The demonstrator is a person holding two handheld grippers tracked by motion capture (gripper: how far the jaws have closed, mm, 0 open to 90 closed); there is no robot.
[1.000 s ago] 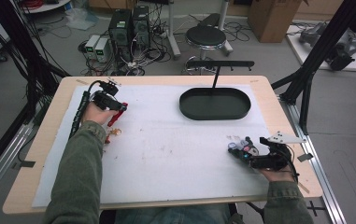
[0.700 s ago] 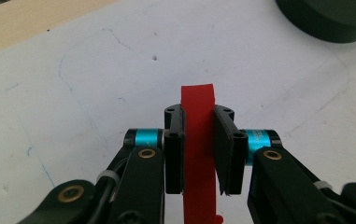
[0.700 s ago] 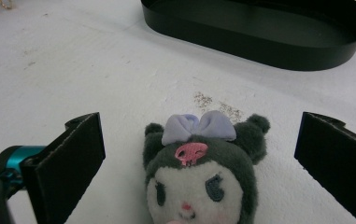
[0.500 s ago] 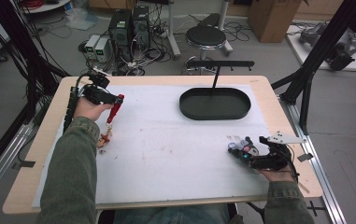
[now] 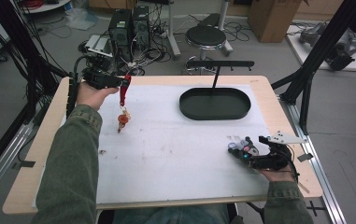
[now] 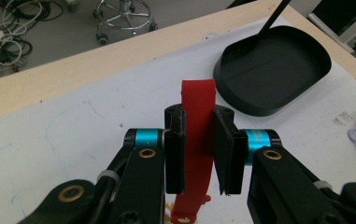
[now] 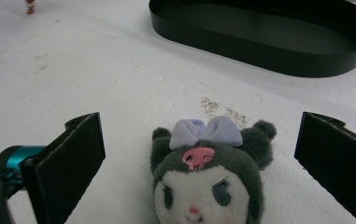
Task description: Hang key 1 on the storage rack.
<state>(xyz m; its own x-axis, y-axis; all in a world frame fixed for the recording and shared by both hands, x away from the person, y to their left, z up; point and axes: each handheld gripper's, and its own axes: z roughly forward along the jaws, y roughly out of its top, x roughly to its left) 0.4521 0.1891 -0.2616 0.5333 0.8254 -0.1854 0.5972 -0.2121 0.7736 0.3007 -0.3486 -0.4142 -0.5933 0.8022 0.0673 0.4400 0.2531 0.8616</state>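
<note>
White mat (image 5: 166, 149) over a wooden table (image 5: 49, 140); beyond, grey floor with a stool (image 5: 206, 36), computer towers (image 5: 129, 25), cables. Black tray (image 5: 215, 103) far right on the mat. Left gripper (image 6: 199, 140) raised at the far left corner, jaws pinching a red strap (image 6: 198, 154); small charm (image 5: 122, 119) dangling below, touching the mat. Right gripper (image 7: 199, 158) near right, jaws spread wide, plush (image 7: 208, 182) lying between them, apart from both.

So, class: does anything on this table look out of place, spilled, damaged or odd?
Nothing looks spilled or damaged. The left gripper holds a red strap, its orange charm dangling above the white mat. A plush toy lies between the open right gripper's jaws. The black tray sits level; faint scuffs mark the mat.
</note>
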